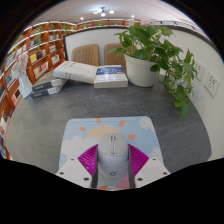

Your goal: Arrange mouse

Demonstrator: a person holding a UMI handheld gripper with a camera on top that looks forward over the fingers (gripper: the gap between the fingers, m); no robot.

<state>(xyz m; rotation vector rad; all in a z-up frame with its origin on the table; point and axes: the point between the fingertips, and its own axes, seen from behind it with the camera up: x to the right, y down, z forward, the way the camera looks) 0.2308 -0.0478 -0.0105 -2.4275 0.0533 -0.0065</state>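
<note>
Between the two magenta pads of the hand-held gripper point(113, 160) sits one white mouse point(113, 146), resting on a pale, pastel-printed mouse mat point(88, 138) that lies on the grey table point(40, 125); a sliver of mat shows at either side of the mouse, so the fingers stand spread about it rather than pressing it, though the gap is narrow. Beyond the mouse mat the table is bare up to a cluster at its far side: two stacks of books, one point(75, 72) lying beyond the mat towards the bookshelves and one point(111, 76) straight beyond it, plus one darker book point(47, 88) lying flat nearer the shelves. Beside the second stack, one white pot point(140, 70) holds a leafy green plant point(160, 50) whose stems trail down towards the mat's far corner. Bookshelves point(35, 55) filled with books line the wall behind. Nothing stands directly between the mouse mat and the book stacks.
</note>
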